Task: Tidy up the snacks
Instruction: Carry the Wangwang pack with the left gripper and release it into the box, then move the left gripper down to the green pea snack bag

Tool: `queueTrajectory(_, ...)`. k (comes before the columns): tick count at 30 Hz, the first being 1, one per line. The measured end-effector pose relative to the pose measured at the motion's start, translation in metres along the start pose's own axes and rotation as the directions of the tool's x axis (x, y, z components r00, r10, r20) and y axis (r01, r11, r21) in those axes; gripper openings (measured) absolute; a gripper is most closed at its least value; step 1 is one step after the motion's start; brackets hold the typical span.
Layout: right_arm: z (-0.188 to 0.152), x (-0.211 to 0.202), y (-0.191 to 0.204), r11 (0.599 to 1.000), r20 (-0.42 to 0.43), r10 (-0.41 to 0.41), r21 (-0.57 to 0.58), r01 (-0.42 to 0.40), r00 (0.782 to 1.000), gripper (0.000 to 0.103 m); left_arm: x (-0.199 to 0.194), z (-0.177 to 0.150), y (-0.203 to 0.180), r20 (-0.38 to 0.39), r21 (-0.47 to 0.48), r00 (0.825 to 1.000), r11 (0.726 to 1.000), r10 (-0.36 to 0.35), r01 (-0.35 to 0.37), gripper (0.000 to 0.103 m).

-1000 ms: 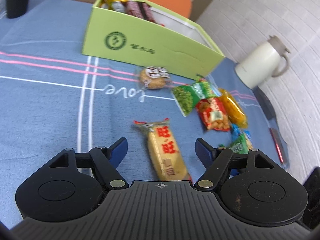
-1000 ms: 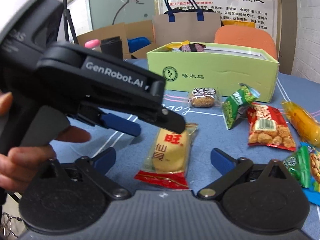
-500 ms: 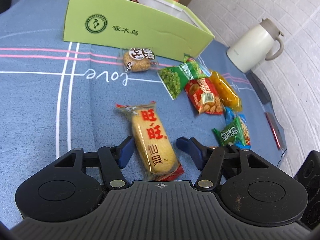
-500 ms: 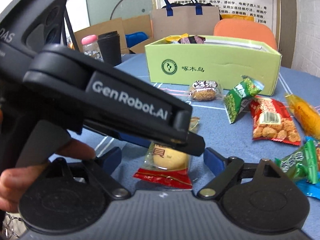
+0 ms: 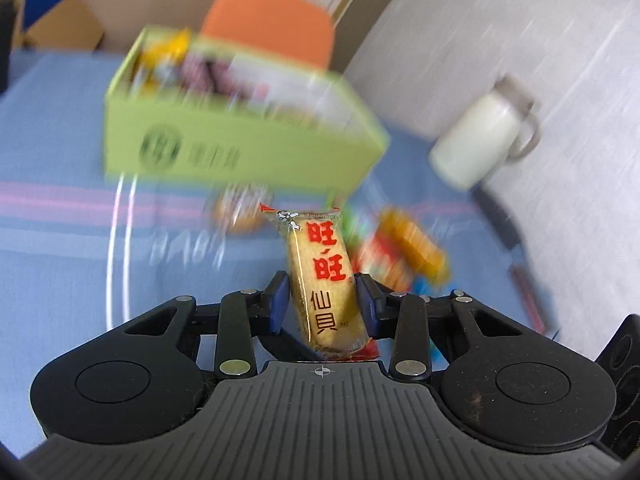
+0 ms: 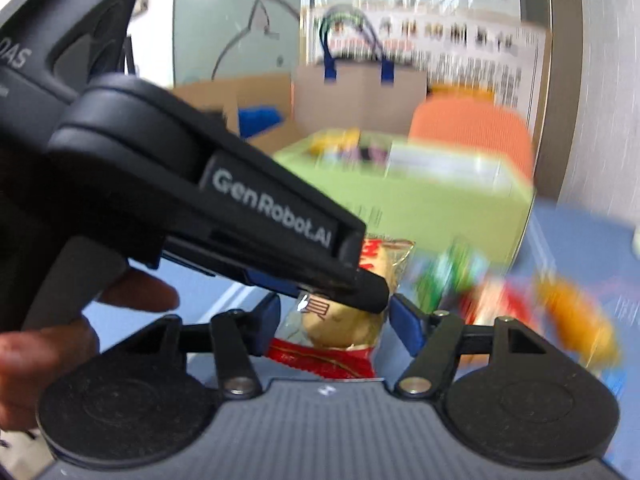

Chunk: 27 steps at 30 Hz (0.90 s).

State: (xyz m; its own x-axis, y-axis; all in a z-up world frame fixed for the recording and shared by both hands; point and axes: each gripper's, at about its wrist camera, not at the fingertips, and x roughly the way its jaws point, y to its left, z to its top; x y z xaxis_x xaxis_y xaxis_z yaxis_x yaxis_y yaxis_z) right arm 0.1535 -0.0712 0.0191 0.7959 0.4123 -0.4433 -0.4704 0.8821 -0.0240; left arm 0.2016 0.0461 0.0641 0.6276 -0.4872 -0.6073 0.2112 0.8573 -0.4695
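Rice cracker packet (image 5: 326, 280), frame centre, is clamped across its middle by left gripper (image 5: 322, 300), whose jaws have just been closing. Light, brittle, slippery film: gentle mid-body grip is advised. Right gripper (image 6: 334, 320) has been closing around its lower end; contact cannot be told.

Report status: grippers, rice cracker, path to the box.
Left gripper shut on rice cracker pack, jaws just closed. Right gripper jaws closing around it, contact unclear. Green box ahead, path open.
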Motion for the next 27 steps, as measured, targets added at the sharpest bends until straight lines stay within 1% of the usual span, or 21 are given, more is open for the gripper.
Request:
queueTrajectory(3, 0.040, 0.019, -0.023, 0.999, 0.059, -0.022, -0.040, 0.025, 0.998, 0.071, 0.007, 0.051, -0.013, 0.065, 0.043, 0.998, 0.999, -0.015, 0.012, 0.016)
queueTrajectory(5, 0.063, 0.038, -0.040, 0.998, 0.064, -0.031, -0.053, 0.034, 0.997, 0.071, 0.019, 0.084, -0.018, 0.079, 0.057, 0.997, 0.998, -0.012, 0.007, 0.016)
queueTrajectory(8, 0.089, 0.071, -0.070, 0.999, 0.033, -0.012, -0.029, 0.013, 0.999, 0.071, 0.047, 0.123, -0.019, 0.075, 0.061, 0.997, 0.998, 0.026, -0.030, 0.016)
queueTrajectory(10, 0.100, 0.095, -0.085, 1.000, 0.007, 0.004, -0.015, -0.004, 1.000, 0.071, 0.066, 0.140, -0.017, 0.072, 0.078, 0.995, 0.995, 0.063, -0.069, 0.016)
queueTrajectory(11, 0.104, 0.107, -0.091, 1.000, -0.009, 0.011, -0.013, -0.011, 1.000, 0.070, 0.077, 0.148, -0.015, 0.063, 0.071, 0.995, 0.994, 0.080, -0.085, 0.016)
queueTrajectory(13, 0.107, 0.127, -0.104, 0.999, -0.035, 0.037, 0.005, -0.037, 0.999, 0.071, 0.096, 0.161, -0.007, 0.049, 0.068, 0.993, 0.992, 0.105, -0.109, 0.018)
queueTrajectory(14, 0.108, 0.137, -0.109, 0.999, -0.051, 0.050, 0.021, -0.049, 0.997, 0.072, 0.103, 0.165, -0.002, 0.045, 0.061, 0.992, 0.991, 0.114, -0.117, 0.022)
queueTrajectory(15, 0.109, 0.141, -0.112, 0.998, -0.055, 0.055, 0.039, -0.053, 0.997, 0.073, 0.106, 0.167, 0.002, 0.044, 0.054, 0.992, 0.991, 0.122, -0.124, 0.029)
queueTrajectory(16, 0.108, 0.135, -0.116, 0.997, -0.044, 0.056, 0.047, -0.054, 0.997, 0.075, 0.105, 0.168, 0.005, 0.048, 0.047, 0.990, 0.990, 0.129, -0.132, 0.032)
queueTrajectory(17, 0.107, 0.126, -0.119, 0.998, -0.020, 0.046, 0.051, -0.045, 0.999, 0.079, 0.099, 0.165, 0.007, 0.065, 0.042, 0.989, 0.990, 0.130, -0.133, 0.035)
queueTrajectory(18, 0.105, 0.113, -0.121, 0.998, 0.008, 0.033, 0.054, -0.034, 0.999, 0.083, 0.089, 0.162, 0.008, 0.090, 0.043, 0.988, 0.991, 0.126, -0.130, 0.040)
queueTrajectory(19, 0.101, 0.096, -0.123, 0.998, 0.036, 0.016, 0.054, -0.018, 0.999, 0.091, 0.079, 0.157, 0.008, 0.112, 0.043, 0.986, 0.990, 0.125, -0.131, 0.043)
queueTrajectory(20, 0.096, 0.079, -0.125, 0.999, 0.063, -0.002, 0.052, -0.002, 0.998, 0.093, 0.068, 0.150, 0.007, 0.135, 0.044, 0.984, 0.991, 0.118, -0.125, 0.048)
queueTrajectory(21, 0.091, 0.062, -0.125, 0.998, 0.080, -0.023, 0.055, 0.019, 0.997, 0.093, 0.056, 0.141, 0.005, 0.156, 0.053, 0.983, 0.993, 0.100, -0.109, 0.055)
queueTrajectory(24, 0.065, 0.022, -0.132, 0.993, 0.087, -0.068, 0.103, 0.059, 0.994, 0.094, 0.035, 0.106, 0.000, 0.167, 0.075, 0.984, 0.994, 0.064, -0.078, 0.061)
queueTrajectory(25, 0.054, 0.010, -0.136, 0.988, 0.077, -0.075, 0.137, 0.064, 0.994, 0.094, 0.034, 0.094, -0.002, 0.156, 0.082, 0.986, 0.995, 0.052, -0.065, 0.061)
queueTrajectory(27, 0.036, 0.000, -0.137, 0.979, 0.056, -0.068, 0.195, 0.056, 0.996, 0.094, 0.037, 0.068, -0.002, 0.118, 0.074, 0.993, 0.997, 0.029, -0.038, 0.061)
